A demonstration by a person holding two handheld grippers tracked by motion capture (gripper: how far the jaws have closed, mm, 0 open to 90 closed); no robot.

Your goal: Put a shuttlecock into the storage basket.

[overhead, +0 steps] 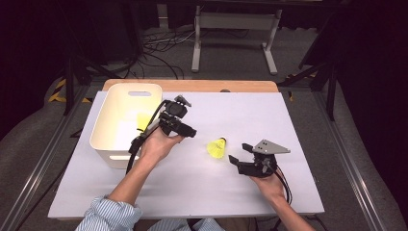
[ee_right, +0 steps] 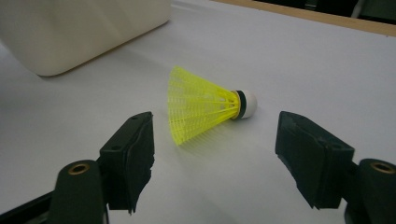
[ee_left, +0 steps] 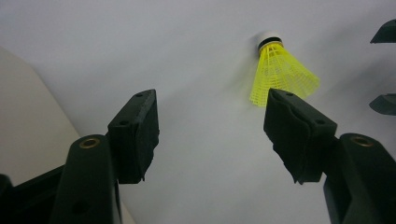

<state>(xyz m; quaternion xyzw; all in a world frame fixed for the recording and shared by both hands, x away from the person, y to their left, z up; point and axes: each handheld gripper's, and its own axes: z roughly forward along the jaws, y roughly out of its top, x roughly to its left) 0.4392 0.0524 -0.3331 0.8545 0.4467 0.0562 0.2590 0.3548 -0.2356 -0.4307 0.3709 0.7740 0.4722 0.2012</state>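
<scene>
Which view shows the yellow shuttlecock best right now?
The right gripper view: the shuttlecock lies on its side, close, skirt and white cork tip fully visible. The left gripper view shows it farther off, its skirt edge partly behind a jaw. The high view shows it small.

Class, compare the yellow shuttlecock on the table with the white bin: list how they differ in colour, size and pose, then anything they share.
Colour: the shuttlecock is bright yellow with a white tip; the bin is plain cream-white.
Size: the shuttlecock is small; the bin is far larger.
Pose: the shuttlecock lies on its side; the bin stands upright, open at the top.
Shared: both rest on the white table, and neither is held by a gripper.
</scene>
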